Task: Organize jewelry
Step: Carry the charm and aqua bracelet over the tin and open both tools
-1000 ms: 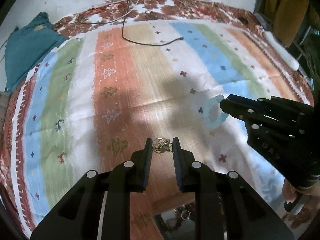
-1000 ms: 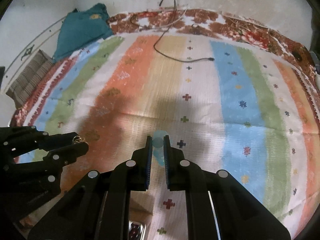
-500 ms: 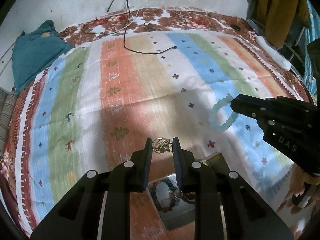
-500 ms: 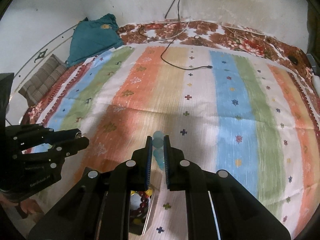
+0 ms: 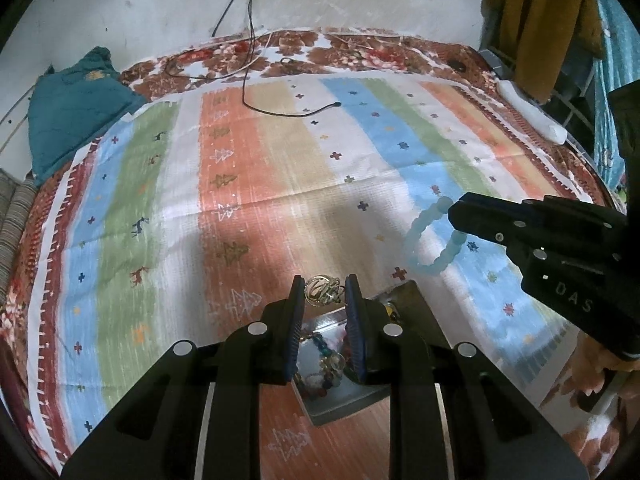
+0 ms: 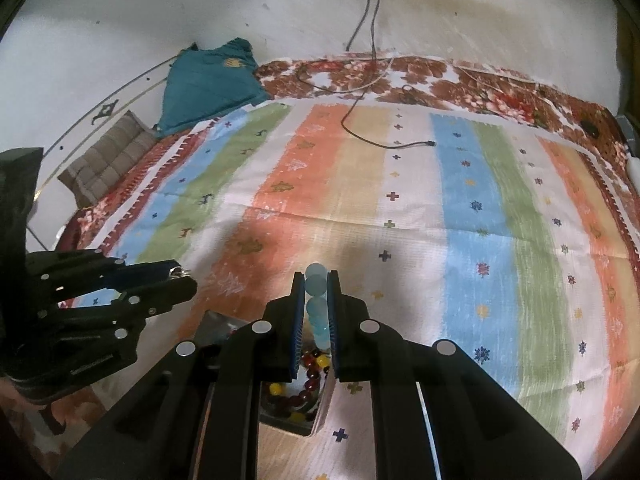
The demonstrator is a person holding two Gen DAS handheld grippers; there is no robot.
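While both grippers hang over the striped rug (image 5: 280, 168), each carries a piece of jewelry above a small metal tray (image 5: 404, 300) that lies on the rug beneath them. The left gripper (image 5: 323, 292) has its jaws clenched on a gold wire ring (image 5: 323, 289), pinched right at the tips, and the right gripper (image 6: 315, 292) has its jaws clamped on a pale blue bead bracelet (image 6: 316, 284), whose loop dangles free in the left wrist view (image 5: 434, 240). The tray (image 6: 320, 412) already holds several bead strands, dark red and yellow among them (image 6: 296, 392). The step in hand looks like dropping these 2 pieces into the tray. To do it well, each gripper should come down until its piece is low over the open tray before letting go, since the ring could bounce or roll off onto the rug and vanish in the pattern, and the bracelet's hanging loop could catch the rim and drape half outside. Releasing 1 at a time would keep the 2 grippers from crowding each other, as they sit near one another above a small target. The bracelet should be lowered so its slack end settles inside first. A black cable (image 6: 360, 136) lies well apart at the far end of the rug and should not interfere.
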